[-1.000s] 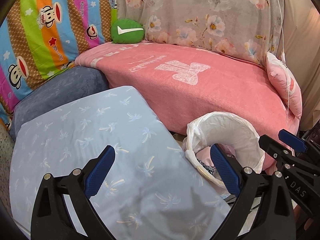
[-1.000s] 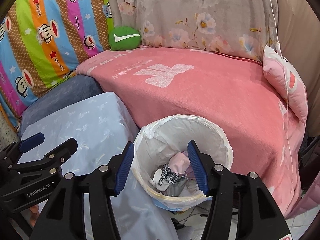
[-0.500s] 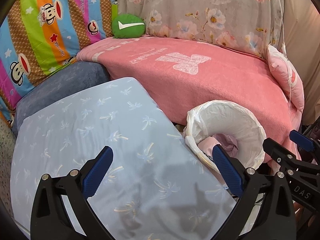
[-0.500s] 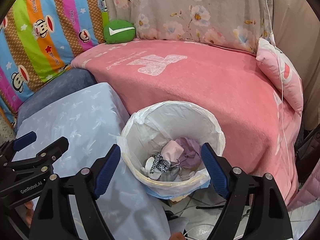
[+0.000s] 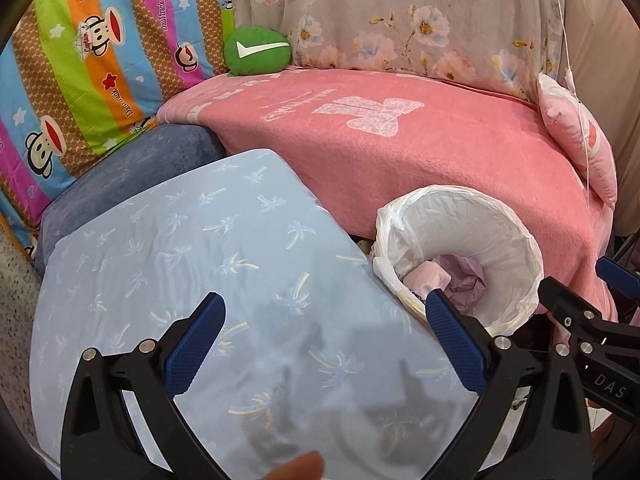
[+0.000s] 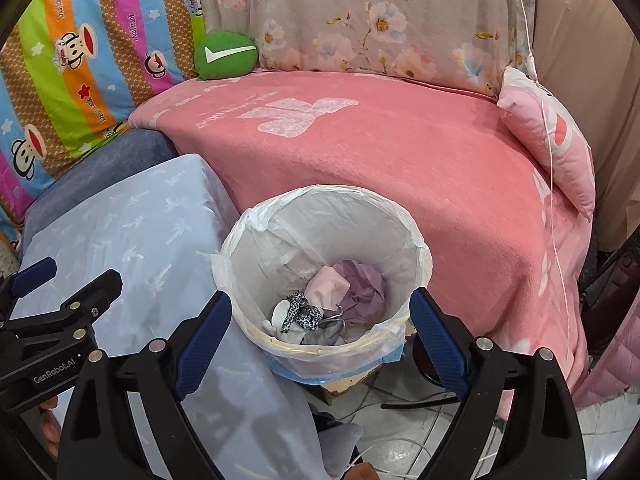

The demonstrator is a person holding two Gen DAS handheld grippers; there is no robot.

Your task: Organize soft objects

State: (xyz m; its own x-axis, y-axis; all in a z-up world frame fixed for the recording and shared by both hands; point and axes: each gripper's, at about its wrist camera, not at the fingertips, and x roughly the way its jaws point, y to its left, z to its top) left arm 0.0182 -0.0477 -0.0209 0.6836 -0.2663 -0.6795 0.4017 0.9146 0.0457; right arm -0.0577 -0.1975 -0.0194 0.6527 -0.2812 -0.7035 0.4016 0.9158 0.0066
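A white-lined bin (image 6: 360, 232) stands on the floor against the pink-covered sofa. Inside lie a pale pink cloth (image 6: 328, 288), a lilac cloth (image 6: 364, 280) and a leopard-spotted piece (image 6: 302, 312). My right gripper (image 6: 320, 300) hangs above the bin's near rim, its jaws opening wide with nothing pressed between the pads. My left gripper (image 5: 324, 308) is open over a light blue palm-print pillow (image 5: 200, 260), holding nothing. The bin (image 5: 480, 232) sits just right of it. A green cushion (image 5: 256, 50) rests at the sofa's back corner.
A pink blanket (image 5: 400, 152) covers the seat, with a pink pillow (image 5: 576, 136) at its right end. A striped monkey-print quilt (image 5: 80, 60) and floral cloth (image 5: 400, 20) line the back. A blue-grey cushion (image 5: 132, 168) lies behind the blue pillow. Tiled floor with cables (image 6: 400, 420) shows below the bin.
The right gripper's jaws have spread much wider. Both grippers have dropped a little, so the bin and the blue pillow now sit higher in view.
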